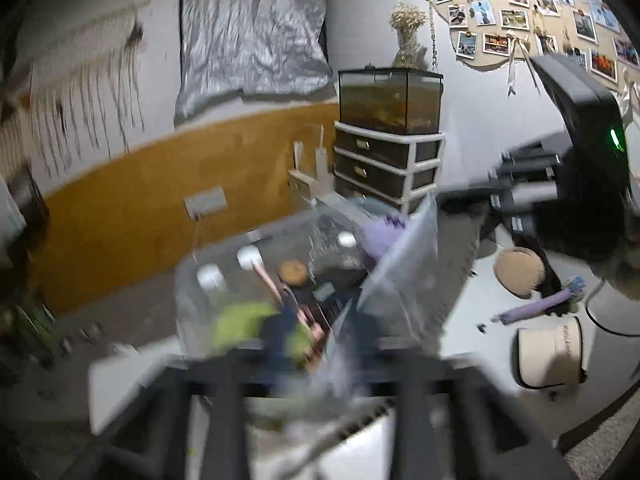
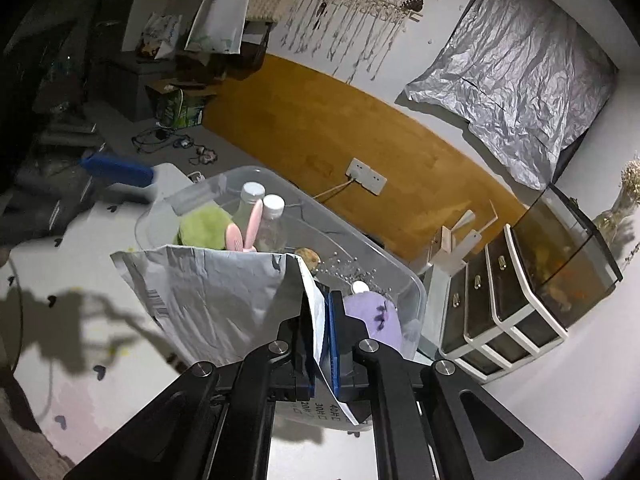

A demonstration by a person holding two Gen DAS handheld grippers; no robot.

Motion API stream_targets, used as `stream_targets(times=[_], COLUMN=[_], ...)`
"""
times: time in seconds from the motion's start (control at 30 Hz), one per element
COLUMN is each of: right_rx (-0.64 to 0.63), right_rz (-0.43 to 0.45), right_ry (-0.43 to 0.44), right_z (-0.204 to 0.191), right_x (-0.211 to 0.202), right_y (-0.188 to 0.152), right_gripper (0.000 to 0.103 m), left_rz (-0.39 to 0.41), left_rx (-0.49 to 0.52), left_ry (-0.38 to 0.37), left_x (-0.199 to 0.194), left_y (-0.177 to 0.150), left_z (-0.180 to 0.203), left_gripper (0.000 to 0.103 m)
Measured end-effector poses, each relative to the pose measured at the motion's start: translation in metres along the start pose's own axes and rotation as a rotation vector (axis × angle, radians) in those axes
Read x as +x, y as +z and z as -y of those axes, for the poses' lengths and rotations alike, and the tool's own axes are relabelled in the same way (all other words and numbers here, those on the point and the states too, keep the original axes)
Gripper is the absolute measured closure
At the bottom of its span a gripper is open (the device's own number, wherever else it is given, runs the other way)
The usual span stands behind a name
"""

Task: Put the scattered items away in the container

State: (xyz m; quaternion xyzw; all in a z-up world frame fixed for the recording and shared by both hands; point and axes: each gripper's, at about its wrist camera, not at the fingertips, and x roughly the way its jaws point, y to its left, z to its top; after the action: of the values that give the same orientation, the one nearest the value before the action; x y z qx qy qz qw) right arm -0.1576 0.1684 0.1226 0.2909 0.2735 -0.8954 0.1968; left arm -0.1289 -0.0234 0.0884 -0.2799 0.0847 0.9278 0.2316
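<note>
Here the right gripper point(image 2: 320, 344) has its jaws clamped on a grey mailer bag point(image 2: 216, 300), pinching one folded edge; the bag's long side runs leftward from the jaws and hangs just over the near wall of the clear container point(image 2: 416, 288), so the drop seemingly lies straight ahead and slightly down; the left gripper point(image 1: 320, 392) stands half open with nothing pressed between its pads, close behind the same bin. Inside the container lie a green plush point(image 2: 202, 226), a pink comb point(image 2: 248, 228) and two bottles point(image 2: 262, 216). Only the left view shows what remains beyond the container on the surface point(image 1: 472, 320): a round brush point(image 1: 520, 270), a purple stick point(image 1: 536, 308) and a cream cap point(image 1: 550, 350); the right view alone shows the grip sharply.
</note>
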Motion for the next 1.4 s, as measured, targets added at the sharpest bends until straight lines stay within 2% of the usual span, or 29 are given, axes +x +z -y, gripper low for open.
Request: stream_targets(times=[0.03,0.13,0.23,0.4,0.43,0.5,0.57,0.67,0.87,0.9,0.93,1.03,1.1,1.17,1.27,1.4], right_rx=[-0.006,-0.026,-0.052,-0.082,-0.086,-0.090,-0.101,-0.114,-0.169,-0.177,-0.185,-0.193,-0.201,-0.201,-0.187,-0.126], right_rz=[0.001,0.004,0.007,0.007,0.006,0.003,-0.003,-0.014,-0.022,-0.025,-0.029,-0.042,-0.050,-0.058,-0.065,-0.057], right_ry=[-0.003,-0.011,-0.017,-0.024,-0.024,-0.020,-0.023,-0.026,-0.035,-0.035,-0.034,-0.033,-0.037,-0.037,-0.044,-0.052], right_z=[-0.001,-0.004,-0.008,-0.015,-0.016,-0.017,-0.021,-0.024,-0.032,-0.032,-0.033,-0.035,-0.036,-0.036,-0.035,-0.027], right_x=[0.000,0.000,-0.001,-0.004,-0.005,-0.005,-0.005,-0.003,-0.003,-0.002,-0.002,0.002,0.005,0.006,0.004,-0.013], right_y=[-0.002,-0.007,-0.011,-0.014,-0.014,-0.016,-0.019,-0.023,-0.030,-0.032,-0.033,-0.036,-0.040,-0.044,-0.049,-0.050], right_gripper=[0.098,0.098,0.098,0.098,0.098,0.098,0.098,0.098,0.098,0.098,0.098,0.098,0.098,0.098,0.098,0.098], left_rz=[-0.013,-0.052,-0.092,-0.127,-0.140,-0.165,-0.191,-0.218,-0.271,-0.285,-0.299,-0.344,-0.359,-0.366,-0.350,-0.271], left_rx=[-0.013,-0.053,-0.050,-0.036,-0.024,0.001,0.024,0.042,0.047,0.062,0.076,0.090,0.096,0.090,0.066,-0.042], left_ry=[-0.015,-0.061,-0.067,-0.122,-0.132,-0.154,-0.168,-0.149,-0.208,-0.226,-0.244,-0.281,-0.293,-0.273,-0.196,-0.104], left_x=[0.003,0.011,0.024,0.044,0.047,0.052,0.059,0.073,0.100,0.106,0.112,0.127,0.133,0.133,0.125,0.093], left_y=[-0.011,-0.044,-0.060,-0.065,-0.067,-0.070,-0.074,-0.079,-0.086,-0.087,-0.088,-0.094,-0.098,-0.101,-0.102,-0.091], left_z=[0.001,0.003,0.003,0.002,0.005,0.010,0.014,0.020,0.018,0.020,0.022,0.028,0.034,0.040,0.046,0.041], left_gripper=[0.043,0.043,0.043,0.044,0.051,0.052,0.052,0.052,0.052,0.055,0.069,0.089,0.093,0.096,0.097,0.098])
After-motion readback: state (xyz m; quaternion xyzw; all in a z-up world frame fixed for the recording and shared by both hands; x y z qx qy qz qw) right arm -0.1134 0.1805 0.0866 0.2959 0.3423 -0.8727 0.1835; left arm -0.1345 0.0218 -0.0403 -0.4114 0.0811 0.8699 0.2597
